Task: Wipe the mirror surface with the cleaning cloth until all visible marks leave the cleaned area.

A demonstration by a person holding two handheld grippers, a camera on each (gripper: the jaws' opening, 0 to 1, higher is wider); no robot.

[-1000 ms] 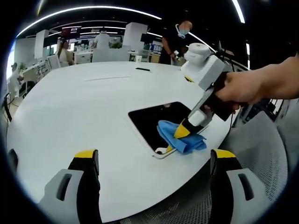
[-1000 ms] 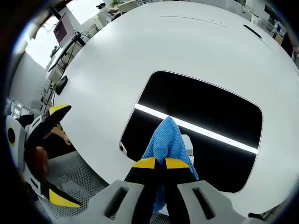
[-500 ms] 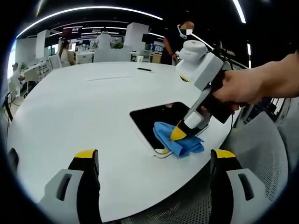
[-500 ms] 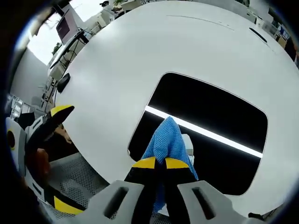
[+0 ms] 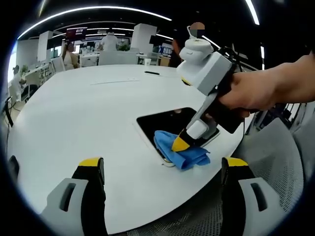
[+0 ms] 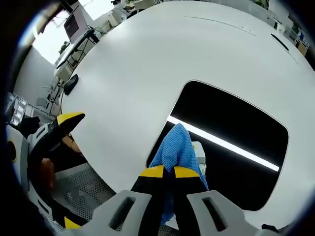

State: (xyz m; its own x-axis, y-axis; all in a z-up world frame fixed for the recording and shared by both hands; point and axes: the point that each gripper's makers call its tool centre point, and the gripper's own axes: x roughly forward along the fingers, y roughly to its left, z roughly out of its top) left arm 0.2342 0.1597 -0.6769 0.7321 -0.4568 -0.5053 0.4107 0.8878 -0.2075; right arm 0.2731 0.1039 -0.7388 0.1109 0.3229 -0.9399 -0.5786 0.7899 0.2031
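Broad, round, white bench [image 5: 74, 113] with a smooth matt top, seen from near its edge in the left gripper view; same white top [image 6: 138, 64] spread wide in the right gripper view. Set flat on it near the close edge, a dark rectangular mirror [image 6: 231, 132] with rounded corners and a thin pale rim, reflecting one bright strip of ceiling light across its face; in the left gripper view the mirror [image 5: 160, 123] a dark patch partly covered. Blue cleaning cloth [image 6: 176, 150] bunched and clamped between the yellow-tipped jaws of the right hand-held gripper [image 6: 164, 172], pressed on the mirror's near corner; from the other side the cloth [image 5: 179, 150] lying over the mirror's corner and rim, the right hand-held gripper [image 5: 178, 144] tip down on it, held by a hand [image 5: 246, 93]. Left hand-held gripper [image 5: 160, 164] with jaws wide apart, nothing between them, hanging above the bench edge; also at the left of the right gripper view [image 6: 54, 132], off the bench, over a grey mesh chair seat [image 6: 86, 184]. Farther back on the bench, a small dark flat object [image 5: 151, 73] and a faint line in the surface. Beyond: open-plan office, dark ceiling with long curved light strips [image 5: 98, 10], white pillars, desks, monitors, several people standing or seated
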